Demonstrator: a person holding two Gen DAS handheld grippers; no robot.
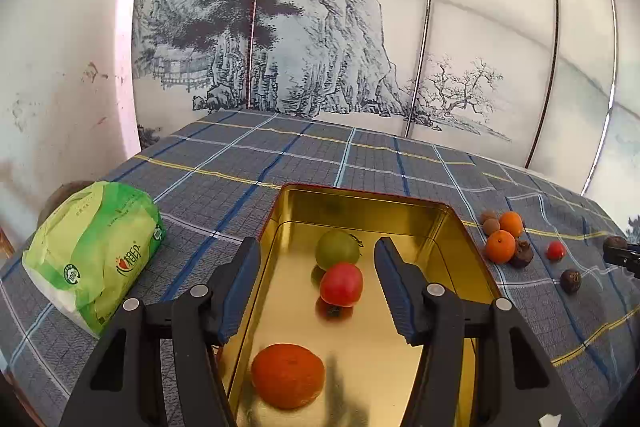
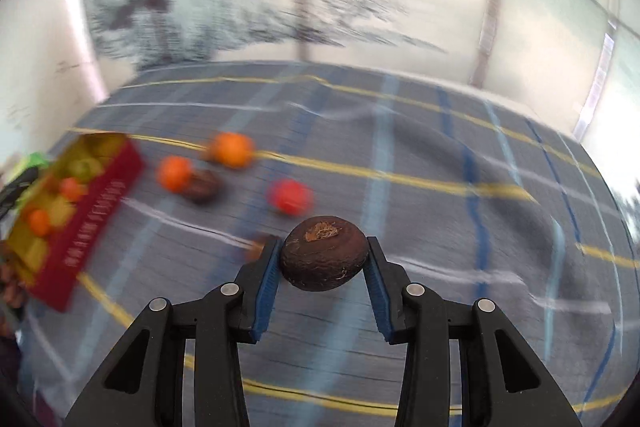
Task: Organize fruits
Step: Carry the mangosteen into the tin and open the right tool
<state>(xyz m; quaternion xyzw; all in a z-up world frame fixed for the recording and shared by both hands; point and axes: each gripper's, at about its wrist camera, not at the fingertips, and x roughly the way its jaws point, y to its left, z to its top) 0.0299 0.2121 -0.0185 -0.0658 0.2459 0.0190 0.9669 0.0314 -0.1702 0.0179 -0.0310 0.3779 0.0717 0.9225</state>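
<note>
Right gripper (image 2: 323, 263) has its blue ribbed fingers clamped on a dark, wrinkled round fruit (image 2: 324, 255), lifted clear of the checked cloth on the desk (image 2: 440, 211). Best carried level and set low into the glossy gold tin (image 1: 404, 211). Left gripper (image 1: 318, 283) hangs over that tin, fingers apart, empty, above a smooth red tomato (image 1: 341, 283).

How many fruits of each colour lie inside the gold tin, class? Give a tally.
Green fruit: 1
Red fruit: 1
Orange fruit: 1
Total in the tin: 3
</note>
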